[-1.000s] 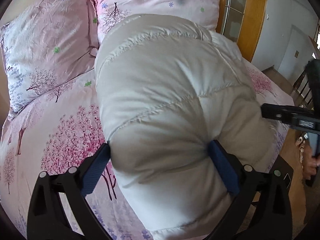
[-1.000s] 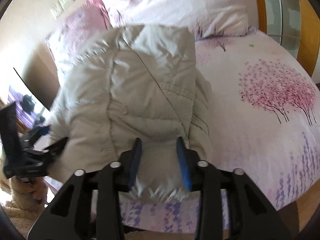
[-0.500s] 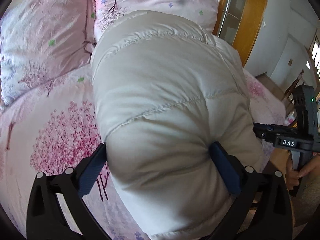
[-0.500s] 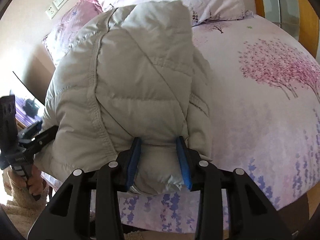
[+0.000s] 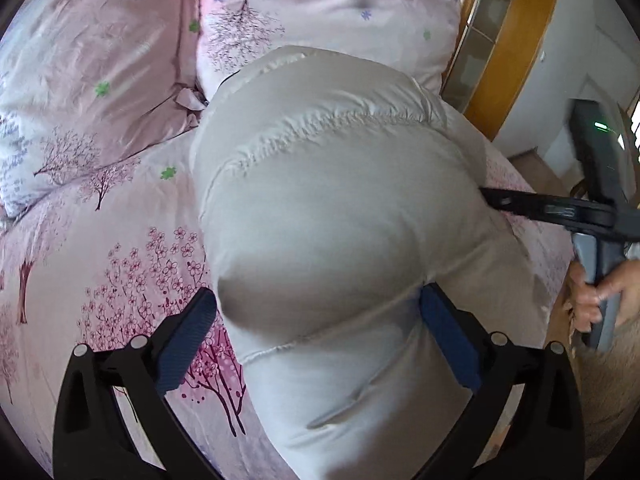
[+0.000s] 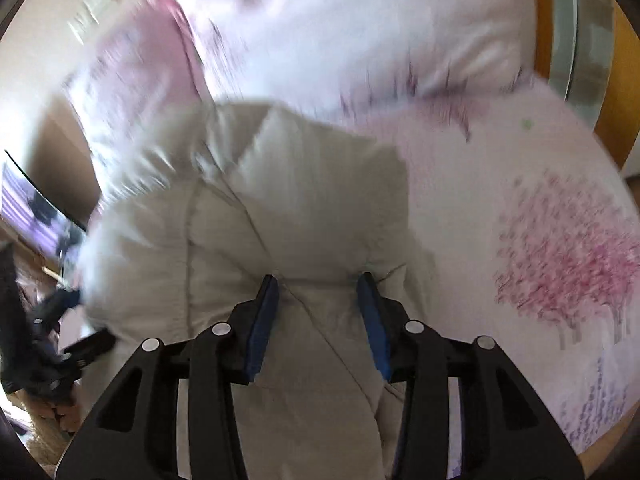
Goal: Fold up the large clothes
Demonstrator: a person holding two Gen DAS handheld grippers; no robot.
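A puffy, quilted off-white jacket (image 5: pixel 340 184) lies bunched on the pink floral bed sheet (image 5: pixel 120 260). My left gripper (image 5: pixel 316 298) has its jaws wide, and both blue pads dent a thick roll of the jacket near its front end. In the right wrist view, which is blurred by motion, my right gripper (image 6: pixel 316 284) has a fold of the jacket (image 6: pixel 300 184) between its pads; the jaws are opening and the fabric still puckers at the pads. From the left wrist view, the right gripper (image 5: pixel 540 208) reaches into the jacket's right side, held by a hand (image 5: pixel 592 292).
Two pink floral pillows (image 5: pixel 80 80) (image 5: pixel 340 12) lie at the head of the bed, behind the jacket. A wooden door frame (image 5: pixel 516 40) stands at the back right. The bed sheet (image 6: pixel 520 200) spreads to the right of the jacket. A wall socket (image 6: pixel 90 16) sits upper left.
Both grippers moved with the jacket; its top now sits lower against the pillows. The right gripper has come in closer to the jacket's side, and its jaws stand slightly wider.
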